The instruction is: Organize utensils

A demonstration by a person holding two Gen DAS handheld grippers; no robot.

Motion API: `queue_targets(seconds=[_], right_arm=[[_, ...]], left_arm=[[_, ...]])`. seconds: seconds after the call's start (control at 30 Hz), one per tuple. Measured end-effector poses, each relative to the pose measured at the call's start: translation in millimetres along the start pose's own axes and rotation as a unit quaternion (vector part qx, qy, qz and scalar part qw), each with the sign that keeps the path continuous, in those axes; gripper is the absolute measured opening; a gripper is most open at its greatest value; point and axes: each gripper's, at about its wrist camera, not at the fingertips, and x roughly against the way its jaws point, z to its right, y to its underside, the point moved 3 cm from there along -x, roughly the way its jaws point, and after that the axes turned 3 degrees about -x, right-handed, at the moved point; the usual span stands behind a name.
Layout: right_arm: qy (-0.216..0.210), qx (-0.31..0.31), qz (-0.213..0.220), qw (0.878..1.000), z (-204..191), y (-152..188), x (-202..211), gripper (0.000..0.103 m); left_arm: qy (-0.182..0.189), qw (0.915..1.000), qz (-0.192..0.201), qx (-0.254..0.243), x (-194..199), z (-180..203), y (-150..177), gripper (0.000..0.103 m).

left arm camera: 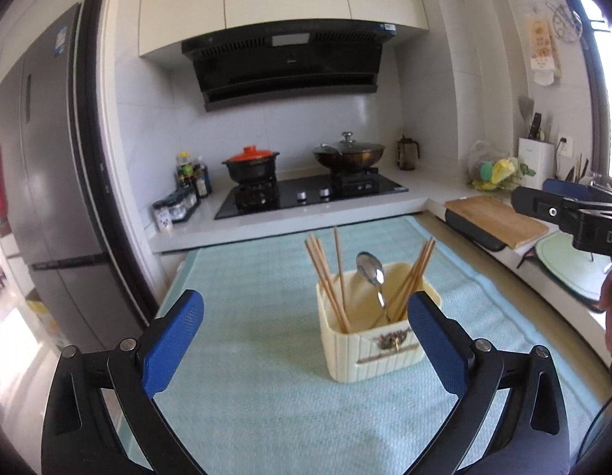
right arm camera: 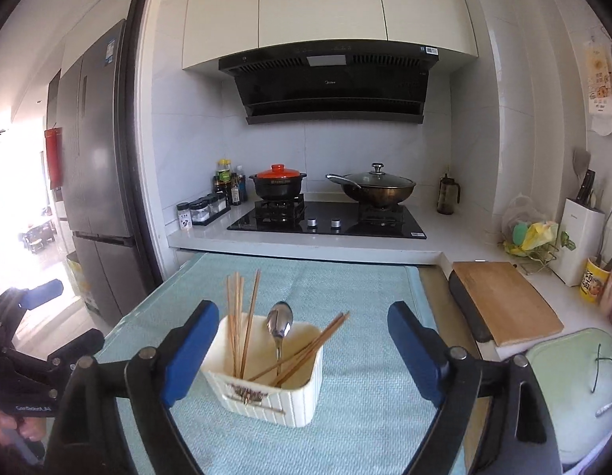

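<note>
A cream ribbed utensil holder point(left arm camera: 377, 352) point(right arm camera: 274, 399) stands on a pale teal cloth point(left arm camera: 246, 356) point(right arm camera: 365, 415). Several wooden chopsticks point(left arm camera: 325, 277) point(right arm camera: 236, 316) and one metal spoon point(left arm camera: 371, 269) point(right arm camera: 280, 322) stand upright in it. My left gripper point(left arm camera: 306, 301) is open, its blue pads wide apart; the holder sits just ahead, towards the right pad, untouched. My right gripper point(right arm camera: 304, 310) is open too, with the holder ahead between the line of its fingers, nothing gripped. Each gripper also shows at the edge of the other's view, the right gripper point(left arm camera: 543, 202) and the left gripper point(right arm camera: 48, 316).
Behind the cloth is a black hob point(right arm camera: 325, 221) with a red-lidded pot point(right arm camera: 278, 182) and a lidded wok point(right arm camera: 377, 190). Spice jars point(right arm camera: 203, 209) stand at the left, a fridge point(right arm camera: 96, 158) beyond. A wooden cutting board point(right arm camera: 504, 301) and a green mat point(right arm camera: 575, 388) lie at the right.
</note>
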Motion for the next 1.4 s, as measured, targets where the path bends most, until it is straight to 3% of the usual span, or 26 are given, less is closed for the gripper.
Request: queue_targets(seconds=[0.1, 0.2, 0.4, 0.87, 1.4], right_arm=[[0.018, -0.011, -0.002, 1.0, -7, 28, 27, 0.103], [0.032, -0.02, -0.007, 0.999, -13, 55, 51, 0.103], [0.039, -0.028, -0.028, 0.998, -21, 94, 73, 0.103], [0.01, -0.01, -0.013, 1.0, -53, 98, 105, 0.103], [0.016, 0.01, -0.031, 0.999, -68, 100, 109, 0.103]], left_arm=[[-0.016, 0.9996, -0.017, 0.015, 17, 2, 22, 0.103], [-0.027, 0.9988, -0.035, 0.019, 28, 3, 38, 0.103], [-0.014, 0.9965, -0.059, 0.058, 47, -2, 54, 0.103], [-0.023, 0.9955, -0.058, 0.072, 73, -3, 58, 0.103], [-0.019, 0.9946, -0.068, 0.076, 79, -1, 59, 0.103]])
